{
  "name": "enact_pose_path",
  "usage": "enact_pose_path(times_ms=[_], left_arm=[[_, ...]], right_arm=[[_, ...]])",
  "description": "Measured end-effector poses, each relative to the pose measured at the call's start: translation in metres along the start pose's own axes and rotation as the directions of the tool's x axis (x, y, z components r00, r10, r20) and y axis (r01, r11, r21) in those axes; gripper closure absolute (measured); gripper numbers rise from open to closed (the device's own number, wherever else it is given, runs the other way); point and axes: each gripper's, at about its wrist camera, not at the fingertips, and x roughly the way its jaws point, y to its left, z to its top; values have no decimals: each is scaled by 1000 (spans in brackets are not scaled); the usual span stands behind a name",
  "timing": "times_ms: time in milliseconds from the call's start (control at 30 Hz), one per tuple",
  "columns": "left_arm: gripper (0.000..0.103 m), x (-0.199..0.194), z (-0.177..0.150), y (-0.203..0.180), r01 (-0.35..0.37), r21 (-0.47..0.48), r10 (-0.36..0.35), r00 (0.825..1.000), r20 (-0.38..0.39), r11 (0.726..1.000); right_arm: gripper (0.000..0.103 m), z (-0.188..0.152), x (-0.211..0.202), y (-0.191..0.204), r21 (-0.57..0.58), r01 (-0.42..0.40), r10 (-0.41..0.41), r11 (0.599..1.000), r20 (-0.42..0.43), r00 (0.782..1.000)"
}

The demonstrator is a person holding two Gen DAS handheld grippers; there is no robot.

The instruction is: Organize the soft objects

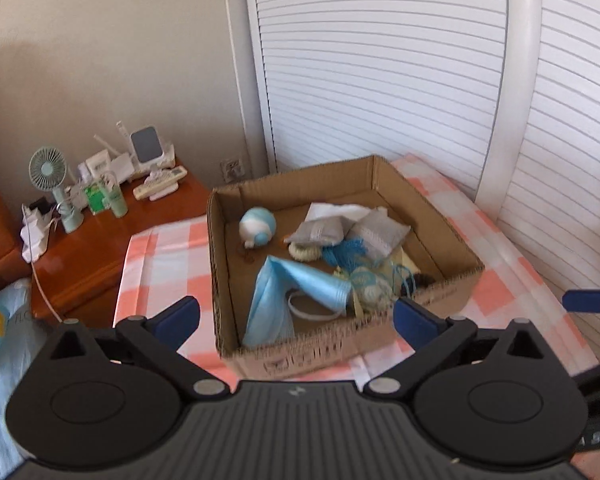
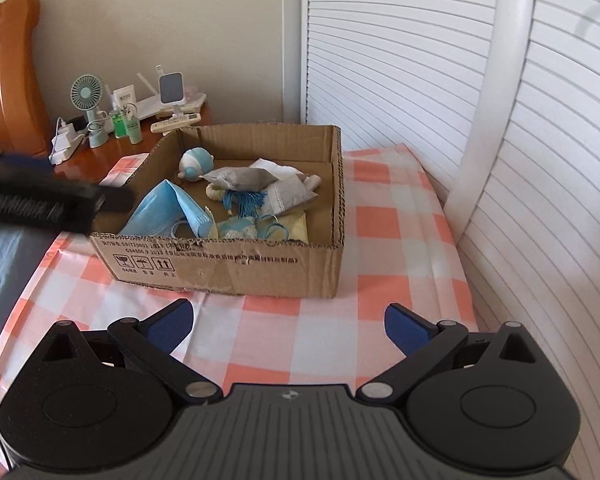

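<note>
A brown cardboard box [image 2: 260, 264] sat on an orange-and-white checked cloth [image 2: 380, 248]; inside, at nine o'clock, lay a light-blue face mask [image 2: 160, 208].

Home bedroom, wooden headboard [image 2: 10, 68], cluttered wooden nightstand [image 1: 100, 248] with desk fan [image 1: 48, 170], louvred wardrobe doors [image 1: 380, 60], checked bedcover [image 2: 380, 240].

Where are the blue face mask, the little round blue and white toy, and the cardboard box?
face mask [image 1: 296, 280], left wrist view, on its pleated blue front.
round toy [image 1: 257, 222], left wrist view, on its blue and white body.
cardboard box [image 2: 240, 268], right wrist view, on its printed near wall.
</note>
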Motion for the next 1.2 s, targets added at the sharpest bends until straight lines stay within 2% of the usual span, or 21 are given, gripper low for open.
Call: enact_pose_path(times_ms=[200,400,1200], left_arm=[[1,-32,-43,3,-11,-83,7,999,-49,996],[1,-49,-59,3,-66,-112,61,997,-41,992],[1,-53,-67,-2,-86,-112,80,995,-57,990]], right_arm=[[0,-9,-11,9,25,45,-44,999,-17,999],[0,-13,-24,12,47,49,-48,998,-9,999],[0,-13,-27,12,55,60,-60,997,-7,998]])
